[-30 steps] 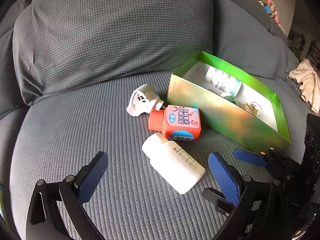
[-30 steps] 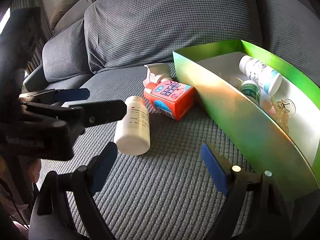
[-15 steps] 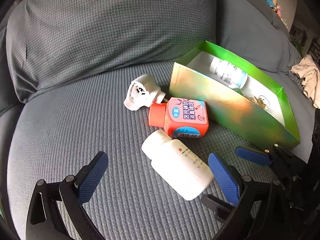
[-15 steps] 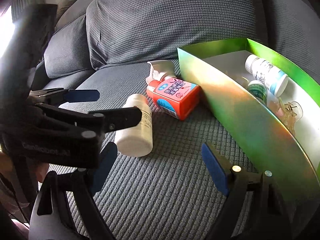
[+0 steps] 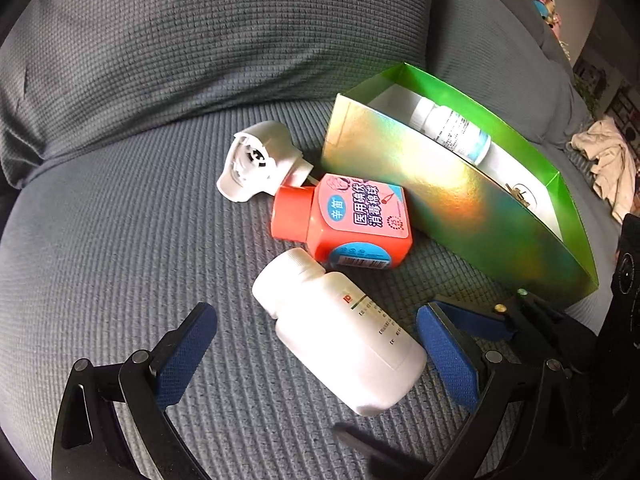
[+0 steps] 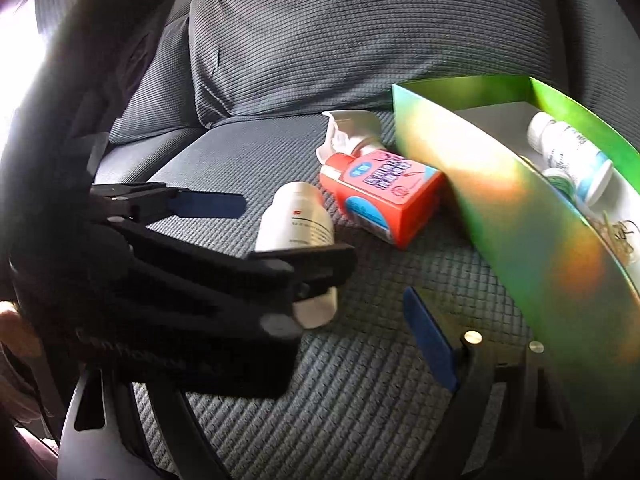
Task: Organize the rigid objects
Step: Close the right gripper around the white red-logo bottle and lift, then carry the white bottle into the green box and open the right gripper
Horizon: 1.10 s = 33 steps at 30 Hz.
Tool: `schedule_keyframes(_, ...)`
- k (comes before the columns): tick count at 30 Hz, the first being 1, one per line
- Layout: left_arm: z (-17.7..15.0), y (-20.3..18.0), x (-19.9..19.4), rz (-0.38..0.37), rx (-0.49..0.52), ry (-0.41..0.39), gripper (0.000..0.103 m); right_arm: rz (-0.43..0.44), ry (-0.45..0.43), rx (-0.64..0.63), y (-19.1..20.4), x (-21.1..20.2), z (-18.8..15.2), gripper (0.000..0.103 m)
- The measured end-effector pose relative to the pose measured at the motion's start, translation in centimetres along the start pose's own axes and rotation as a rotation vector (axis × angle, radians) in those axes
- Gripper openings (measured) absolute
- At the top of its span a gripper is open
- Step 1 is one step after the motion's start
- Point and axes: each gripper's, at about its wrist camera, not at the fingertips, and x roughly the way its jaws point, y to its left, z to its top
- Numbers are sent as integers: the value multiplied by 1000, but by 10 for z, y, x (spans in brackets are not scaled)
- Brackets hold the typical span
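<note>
A white pill bottle (image 5: 340, 332) lies on its side on the grey sofa seat. My left gripper (image 5: 318, 354) is open and straddles it, with both blue pads clear of its sides. Just beyond lie an orange square bottle (image 5: 352, 220) and a white flip cap piece (image 5: 260, 160). The green shiny box (image 5: 460, 200) stands to the right with a labelled white bottle (image 5: 452, 132) inside. In the right wrist view my right gripper (image 6: 320, 332) is open near the box (image 6: 520, 220). My left gripper (image 6: 294, 230) covers its left finger and part of the white bottle (image 6: 296, 216).
Grey back cushions (image 5: 220, 40) rise behind the seat. A crumpled pale cloth (image 5: 608, 168) lies at the far right. The box also holds a smaller bottle (image 6: 560, 180) and small metal bits (image 6: 616, 236). A person's hand (image 6: 12, 328) shows at the left edge.
My left gripper has sunk toward the white bottle, which now lies between its fingers. In the right wrist view it has slid in front of my right gripper's left finger.
</note>
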Motion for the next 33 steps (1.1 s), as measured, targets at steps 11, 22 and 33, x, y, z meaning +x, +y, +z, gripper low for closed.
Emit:
schedule_keyframes(11,-2,-2,6,-77,-14,21,77,29,34,-41,9,11,-2,45)
schedule_keyframes(22,7,-15,-32,-85,18,-46,71,2,-53,-65,12,-16,1,45)
schedule_keyframes(33,67,-81,-65,-104,141,-152,71,-62,-241,-12,-31,-82,30,45)
